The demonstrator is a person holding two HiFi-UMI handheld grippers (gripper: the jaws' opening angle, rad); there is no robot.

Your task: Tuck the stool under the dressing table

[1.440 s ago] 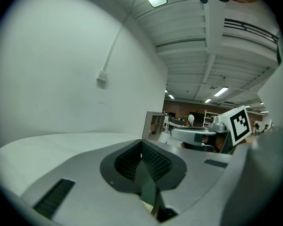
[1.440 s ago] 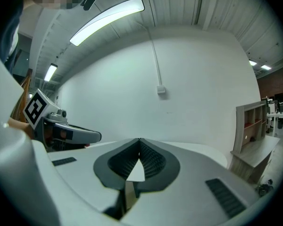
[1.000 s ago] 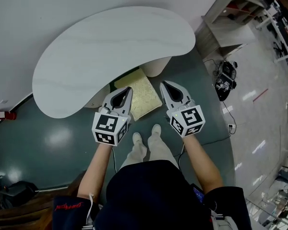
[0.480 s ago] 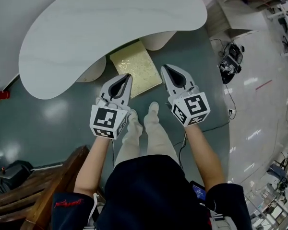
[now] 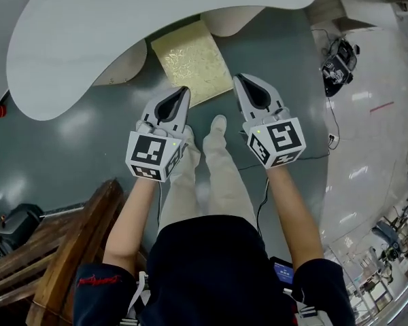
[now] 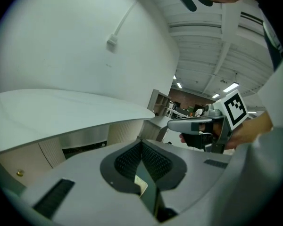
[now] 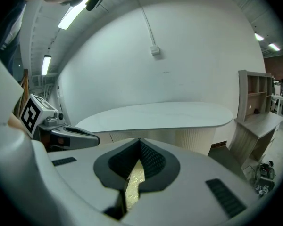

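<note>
The white kidney-shaped dressing table (image 5: 122, 26) fills the top of the head view. The stool (image 5: 190, 60), with a square yellowish patterned top, stands between the table's two rounded legs, its far part under the tabletop edge. My left gripper (image 5: 183, 90) is shut and holds nothing, its tip just short of the stool's near edge. My right gripper (image 5: 239, 79) is also shut and empty, to the right of the stool. In the gripper views each pair of closed pads (image 6: 151, 161) (image 7: 148, 159) points at the tabletop (image 6: 61, 109) (image 7: 165, 114).
The person's legs and shoes (image 5: 217, 124) stand between the grippers. Wooden furniture (image 5: 75, 250) and a dark bag (image 5: 13, 219) sit at the lower left. A black device (image 5: 336, 63) with a cable lies on the floor at right. A shelf unit (image 7: 254, 102) stands right of the table.
The person has stepped back from the table. Both grippers, still shut, have drawn away from the stool, which keeps its place between the table legs.
</note>
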